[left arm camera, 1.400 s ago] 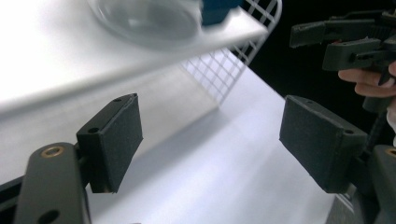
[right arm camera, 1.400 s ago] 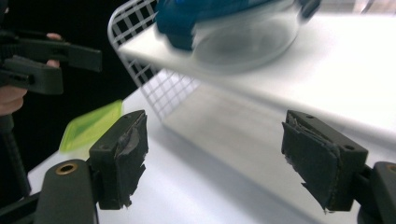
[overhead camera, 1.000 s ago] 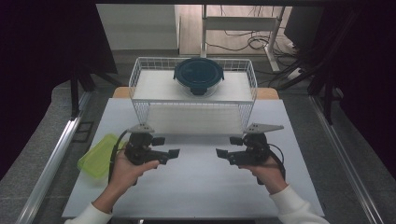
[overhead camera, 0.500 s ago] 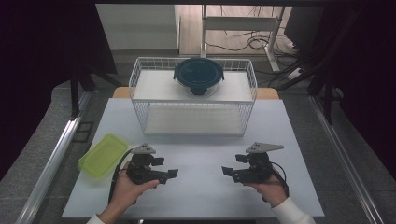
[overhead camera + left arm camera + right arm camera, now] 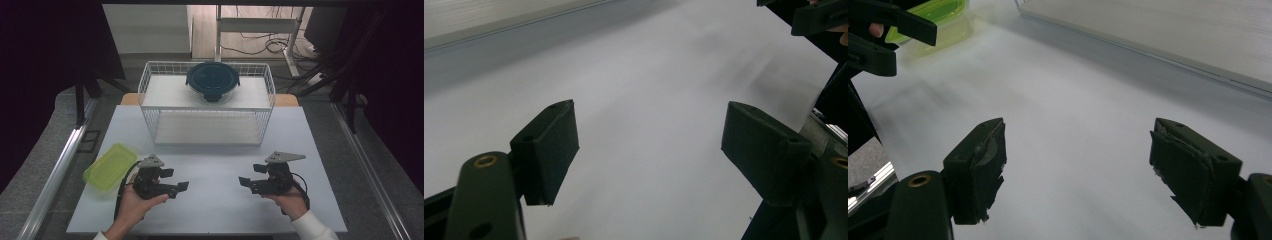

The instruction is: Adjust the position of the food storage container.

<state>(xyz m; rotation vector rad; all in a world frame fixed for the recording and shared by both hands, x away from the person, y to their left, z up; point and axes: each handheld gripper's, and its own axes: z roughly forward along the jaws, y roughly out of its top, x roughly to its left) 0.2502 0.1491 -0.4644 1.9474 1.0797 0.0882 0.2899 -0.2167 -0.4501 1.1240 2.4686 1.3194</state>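
Green translucent plastic container (image 5: 110, 165), rounded rectangle, beside left gripper (image 5: 175, 180).

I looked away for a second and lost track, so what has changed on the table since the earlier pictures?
Both hands drew back toward the near table edge: the left gripper and the right gripper now sit lower in the high view, jaws open and empty. The green container, the wire basket and the dark round lidded bowl stayed put.

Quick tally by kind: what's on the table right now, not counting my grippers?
Wire basket: 1
Round dark blue lidded container, on the basket's upper shelf: 1
Green lidded container, at the table's left edge: 1
Total: 3
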